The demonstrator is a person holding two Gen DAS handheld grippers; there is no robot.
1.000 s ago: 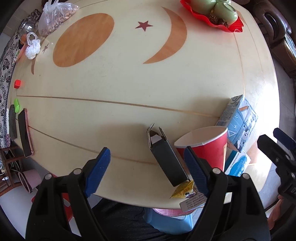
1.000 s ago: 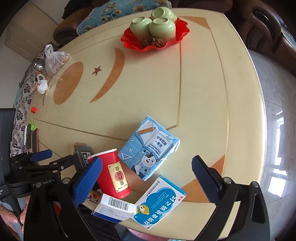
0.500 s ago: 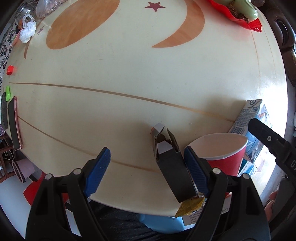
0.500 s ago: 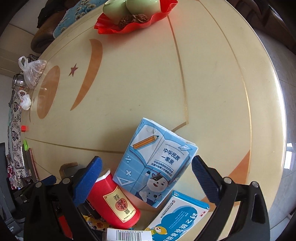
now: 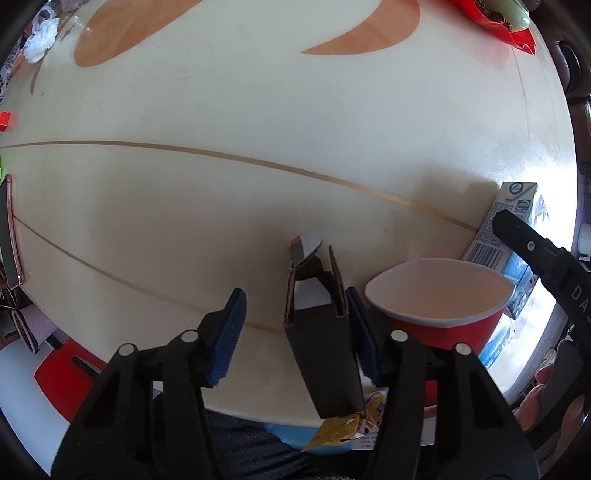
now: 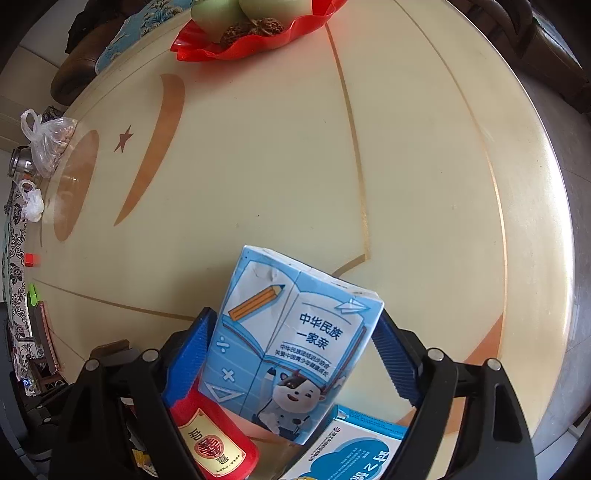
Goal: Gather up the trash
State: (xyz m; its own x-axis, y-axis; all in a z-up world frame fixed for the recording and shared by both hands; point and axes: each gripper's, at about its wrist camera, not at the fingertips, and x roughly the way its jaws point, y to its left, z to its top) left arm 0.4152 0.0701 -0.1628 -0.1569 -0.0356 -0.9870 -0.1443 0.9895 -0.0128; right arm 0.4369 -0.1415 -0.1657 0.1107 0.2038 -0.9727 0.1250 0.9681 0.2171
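Observation:
My left gripper (image 5: 295,325) is open around a black cardboard box (image 5: 321,343) lying at the table's near edge; the right pad touches it, the left pad stands apart. A red paper cup (image 5: 439,314) stands just right of it. My right gripper (image 6: 293,354) is open, its jaws on either side of a blue milk carton (image 6: 291,347), close to its sides; contact is unclear. The red cup (image 6: 212,439) lies by its left finger and a blue-white medicine box (image 6: 354,450) is below. A yellow wrapper (image 5: 340,428) pokes out under the black box.
The round cream table (image 6: 295,166) carries a red fruit tray (image 6: 258,33) at the far side, plastic bags (image 6: 48,144) and a small red cap (image 6: 32,259) at the left, and a phone (image 5: 7,229) at the left edge.
Both grippers have moved forward and down. The left jaws have narrowed around the black box. The right jaws have narrowed around the milk carton.

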